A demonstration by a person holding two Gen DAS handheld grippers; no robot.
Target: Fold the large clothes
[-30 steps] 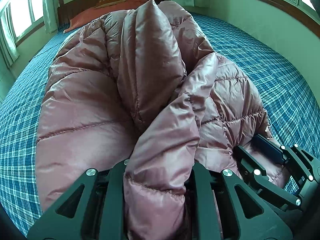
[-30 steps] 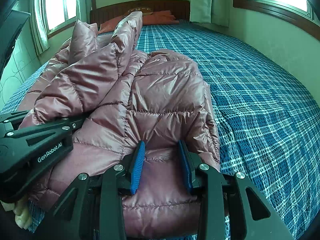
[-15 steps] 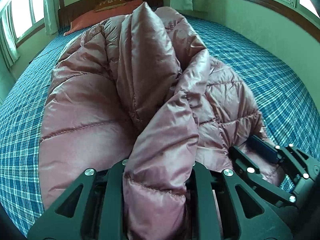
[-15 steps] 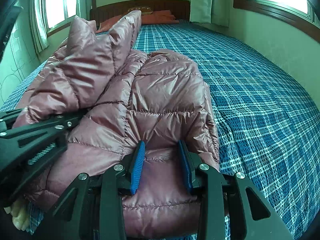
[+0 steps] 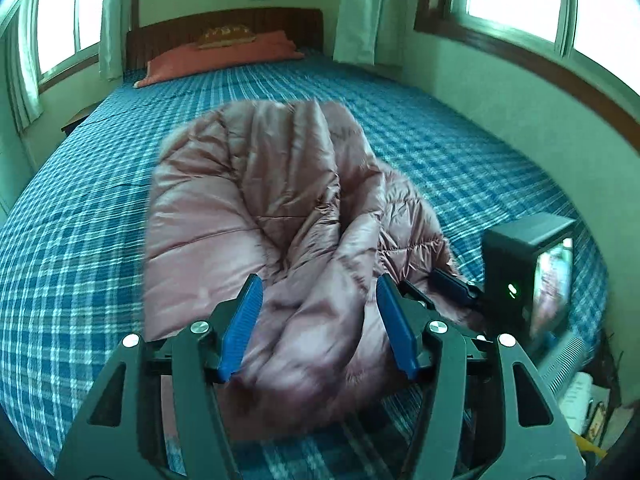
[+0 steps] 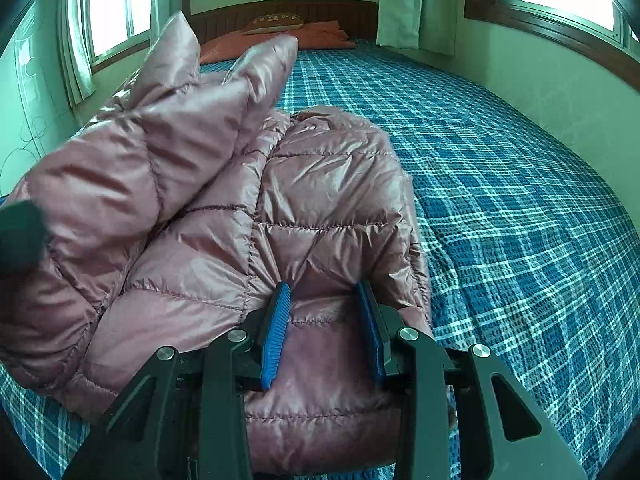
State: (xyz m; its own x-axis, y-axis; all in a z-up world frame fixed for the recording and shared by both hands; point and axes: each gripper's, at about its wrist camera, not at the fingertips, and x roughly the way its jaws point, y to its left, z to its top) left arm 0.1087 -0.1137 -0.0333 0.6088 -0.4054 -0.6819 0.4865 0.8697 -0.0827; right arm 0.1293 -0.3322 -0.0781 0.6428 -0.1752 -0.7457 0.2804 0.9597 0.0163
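A shiny pink quilted down jacket [image 5: 256, 208] lies crumpled on the blue plaid bed [image 5: 80, 240]. My left gripper [image 5: 318, 282] hovers above its near edge. Its jaws are opening, and the blue pads stand apart on either side of a loose fold without pressing it. My right gripper [image 6: 323, 286] is shut on the jacket's [image 6: 328, 184] near hem, pinching the fabric between its blue pads. That same gripper shows in the left wrist view, low on the right side of the jacket [image 5: 452, 290]. A puffed sleeve fold [image 6: 160, 152] stands up on the left.
Orange pillows [image 5: 224, 56] rest against the dark wooden headboard [image 6: 288, 12]. Windows with curtains flank the bed, and a wall [image 6: 540, 92] runs along its right side. Small clutter [image 5: 580, 396] lies on the floor past the bed's near right corner.
My left gripper let go of the jacket fold it pinched, opened, and pulled up and back. The released fold has slumped onto the bed. The right gripper has not moved.
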